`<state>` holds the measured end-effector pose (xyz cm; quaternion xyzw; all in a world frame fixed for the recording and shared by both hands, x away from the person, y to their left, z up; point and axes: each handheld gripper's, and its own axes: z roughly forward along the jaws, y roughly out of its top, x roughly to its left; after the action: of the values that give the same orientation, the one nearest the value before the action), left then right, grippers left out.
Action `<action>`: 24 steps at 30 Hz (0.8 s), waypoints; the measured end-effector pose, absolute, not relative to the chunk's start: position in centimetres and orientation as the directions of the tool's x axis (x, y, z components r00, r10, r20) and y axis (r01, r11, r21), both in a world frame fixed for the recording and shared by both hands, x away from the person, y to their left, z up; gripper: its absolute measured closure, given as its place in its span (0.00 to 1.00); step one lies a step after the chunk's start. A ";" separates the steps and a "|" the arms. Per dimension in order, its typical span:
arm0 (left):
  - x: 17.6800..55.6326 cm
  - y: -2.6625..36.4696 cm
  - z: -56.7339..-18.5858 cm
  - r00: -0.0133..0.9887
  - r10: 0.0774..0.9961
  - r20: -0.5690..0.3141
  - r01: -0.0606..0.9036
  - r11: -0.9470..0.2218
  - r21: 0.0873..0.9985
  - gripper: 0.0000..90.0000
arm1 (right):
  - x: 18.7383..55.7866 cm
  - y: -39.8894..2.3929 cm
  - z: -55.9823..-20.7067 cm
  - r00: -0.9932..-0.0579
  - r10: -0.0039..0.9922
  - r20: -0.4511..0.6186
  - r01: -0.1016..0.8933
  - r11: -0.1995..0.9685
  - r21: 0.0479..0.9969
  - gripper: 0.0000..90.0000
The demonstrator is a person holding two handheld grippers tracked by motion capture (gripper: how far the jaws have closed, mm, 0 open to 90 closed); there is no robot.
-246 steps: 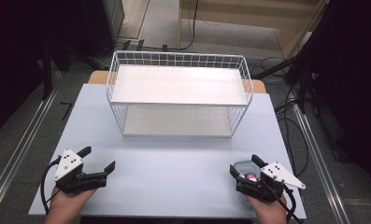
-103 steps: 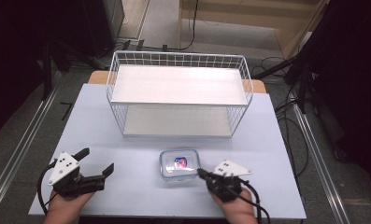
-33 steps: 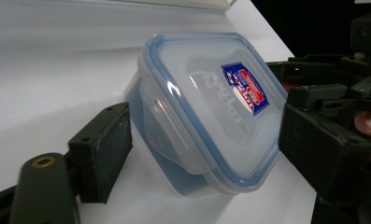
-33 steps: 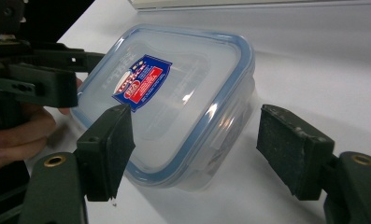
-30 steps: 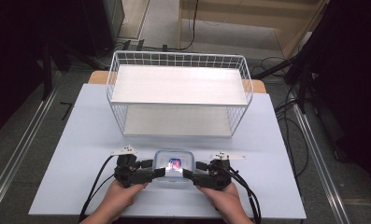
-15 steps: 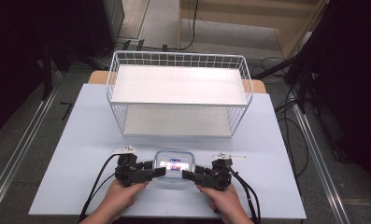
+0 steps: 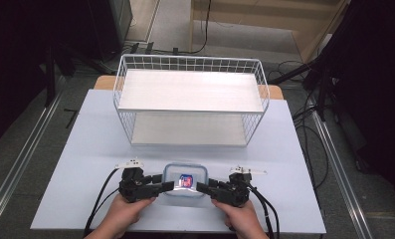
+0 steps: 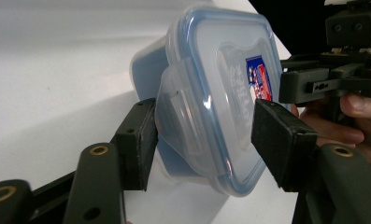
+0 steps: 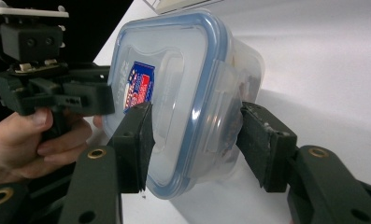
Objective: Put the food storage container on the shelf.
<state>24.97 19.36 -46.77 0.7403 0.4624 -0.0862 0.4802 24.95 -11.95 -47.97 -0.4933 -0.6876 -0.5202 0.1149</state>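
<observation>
Between my grippers: box [image 7: 185, 179], long axis running hand to hand.
Left gripper [image 7: 166, 186] and right gripper [image 7: 203, 188], both closing, straddle its end latches, pads not yet pressing.

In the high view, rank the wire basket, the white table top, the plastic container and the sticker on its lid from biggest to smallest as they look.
1. white table top
2. wire basket
3. plastic container, between the left gripper and the right gripper
4. sticker on its lid

No two look close in size, so the order is clear.
</observation>
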 end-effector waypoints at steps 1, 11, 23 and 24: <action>24.9 19.2 -47.0 0.557 0.604 -0.570 0.775 -0.131 0.618 0.37 | 24.9 -11.9 -47.9 -0.488 0.561 0.668 0.797 -0.026 0.604 0.52; 24.5 19.5 -46.6 0.577 0.609 -0.544 0.740 -0.109 0.663 0.46 | 24.5 -12.3 -47.9 -0.513 0.555 0.655 0.781 -0.013 0.624 0.57; 24.8 19.6 -46.5 0.584 0.602 -0.545 0.731 -0.097 0.676 0.45 | 24.5 -12.3 -47.9 -0.530 0.551 0.644 0.770 -0.005 0.638 0.58; 24.8 19.6 -46.4 0.587 0.607 -0.536 0.724 -0.097 0.683 0.48 | 24.5 -12.3 -47.9 -0.528 0.552 0.646 0.771 -0.008 0.637 0.58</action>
<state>24.77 19.62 -46.40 0.7383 0.4509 -0.0585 0.4982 24.55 -12.29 -47.87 -0.4748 -0.6966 -0.5277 0.1040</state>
